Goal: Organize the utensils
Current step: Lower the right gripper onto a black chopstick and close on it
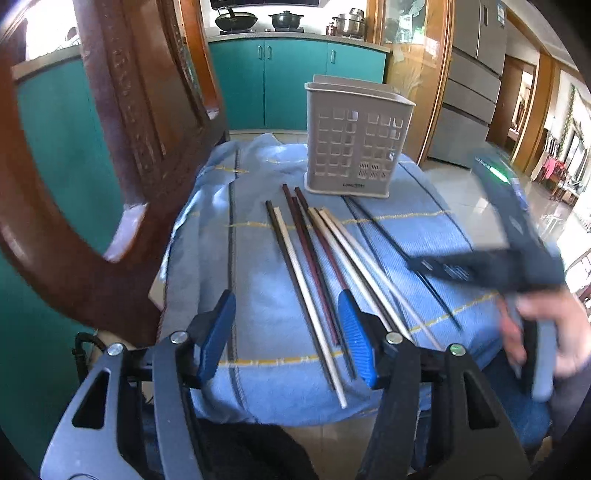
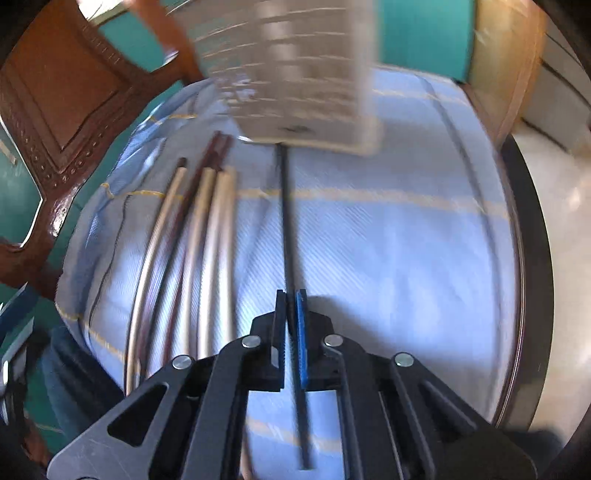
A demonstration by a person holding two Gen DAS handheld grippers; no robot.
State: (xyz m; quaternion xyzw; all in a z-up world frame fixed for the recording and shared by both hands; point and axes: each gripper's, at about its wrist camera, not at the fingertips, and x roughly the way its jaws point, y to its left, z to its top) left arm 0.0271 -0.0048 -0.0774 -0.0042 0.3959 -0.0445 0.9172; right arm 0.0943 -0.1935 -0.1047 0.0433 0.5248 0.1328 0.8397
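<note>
Black chopstick sits pinched in my right gripper, its long axis aimed straight at the utensil basket ahead. From the left, my left gripper gapes empty over remaining chopsticks.

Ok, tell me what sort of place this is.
Most likely a home dining spot beside a kitchen: a stove with pots above teal cabinets, a refrigerator, and a cloth-covered table with chopsticks and a utensil holder.
</note>
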